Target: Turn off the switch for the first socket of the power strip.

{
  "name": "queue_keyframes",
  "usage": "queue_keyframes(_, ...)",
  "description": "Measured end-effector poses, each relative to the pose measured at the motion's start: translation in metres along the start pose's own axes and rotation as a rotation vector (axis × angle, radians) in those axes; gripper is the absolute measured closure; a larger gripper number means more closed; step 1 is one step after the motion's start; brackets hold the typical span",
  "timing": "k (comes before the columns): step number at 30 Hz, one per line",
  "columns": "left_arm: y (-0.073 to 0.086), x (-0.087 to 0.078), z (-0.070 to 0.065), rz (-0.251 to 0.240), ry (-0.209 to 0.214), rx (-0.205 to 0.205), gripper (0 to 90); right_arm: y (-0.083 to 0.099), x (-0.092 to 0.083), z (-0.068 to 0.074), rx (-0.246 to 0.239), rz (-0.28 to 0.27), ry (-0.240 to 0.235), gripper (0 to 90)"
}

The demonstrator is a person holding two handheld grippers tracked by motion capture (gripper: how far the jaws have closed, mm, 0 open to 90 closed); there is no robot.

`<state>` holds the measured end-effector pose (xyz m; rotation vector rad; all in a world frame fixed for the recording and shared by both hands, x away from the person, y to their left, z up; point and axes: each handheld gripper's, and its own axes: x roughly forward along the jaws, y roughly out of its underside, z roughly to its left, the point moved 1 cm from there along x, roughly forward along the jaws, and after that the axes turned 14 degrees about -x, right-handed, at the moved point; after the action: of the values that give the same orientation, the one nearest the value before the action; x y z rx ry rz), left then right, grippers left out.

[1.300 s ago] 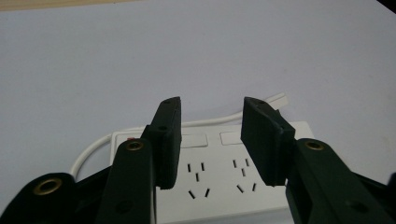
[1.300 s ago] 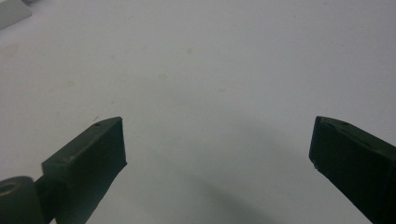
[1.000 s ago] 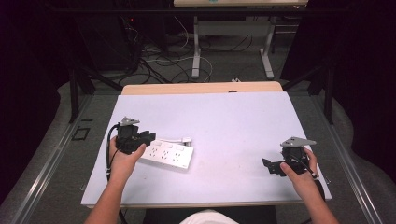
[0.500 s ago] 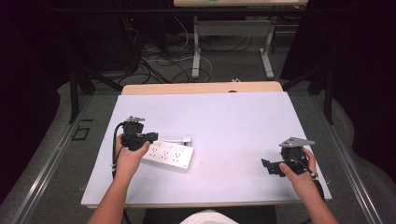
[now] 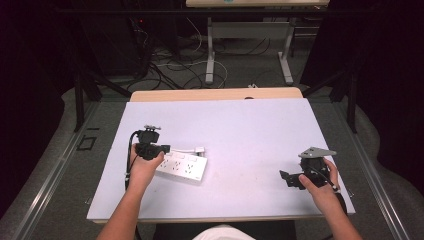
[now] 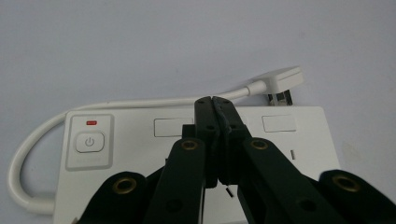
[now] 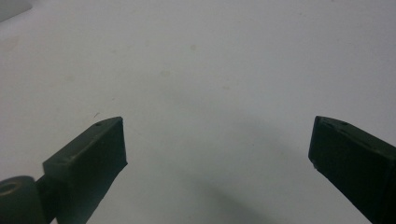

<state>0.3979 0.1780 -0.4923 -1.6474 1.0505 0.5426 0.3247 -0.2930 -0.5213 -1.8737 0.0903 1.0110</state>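
High view, left gripper (image 5: 165,148) closed at power strip (image 5: 182,166) edge, right gripper (image 5: 286,178) apart.

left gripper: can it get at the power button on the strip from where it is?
Probably yes. The left gripper hangs over the power strip, jaws shut with nothing between them, and the power button lies uncovered just to one side, with nothing in the way.

Power symbol on power strip (image 6: 196,154) btn; red label prob. unreadable.

White table (image 5: 260,130), power strip (image 5: 182,167) lying flat
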Motion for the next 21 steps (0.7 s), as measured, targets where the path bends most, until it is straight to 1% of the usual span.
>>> queue_keyframes(1,0.000,0.001,0.000,0.003,-0.001,-0.001,90.0,0.000,0.000,0.000,0.000,0.000,0.000,3.6)
queue_keyframes(2,-0.001,0.001,0.001,0.015,0.000,0.000,90.0,0.000,0.000,0.000,-0.001,0.000,-0.001,3.6)
queue_keyframes(4,0.000,0.004,0.001,0.013,-0.004,-0.008,90.0,0.000,0.000,0.000,-0.009,-0.002,0.000,3.6)
queue_keyframes(5,-0.001,0.003,0.002,0.033,-0.005,-0.004,89.9,0.000,0.000,0.000,-0.008,-0.001,0.000,3.6)
queue_keyframes(6,0.000,0.006,0.002,0.022,-0.008,-0.010,90.0,0.000,0.001,0.000,-0.010,0.000,0.002,3.7)
queue_keyframes(8,-0.001,0.007,0.002,0.033,-0.006,-0.013,90.0,0.000,0.001,0.000,-0.003,0.001,-0.002,3.6)
queue_keyframes(9,0.000,0.009,0.002,0.028,-0.008,-0.018,90.0,0.000,0.001,0.000,-0.002,0.002,-0.003,3.6)
queue_keyframes(16,-0.001,0.016,0.004,0.052,-0.013,-0.020,90.0,0.001,0.001,0.000,-0.012,0.007,0.001,3.7)
queue_keyframes(21,-0.001,0.022,0.006,0.069,-0.020,-0.026,90.0,0.001,0.002,0.000,-0.013,0.003,-0.005,3.7)
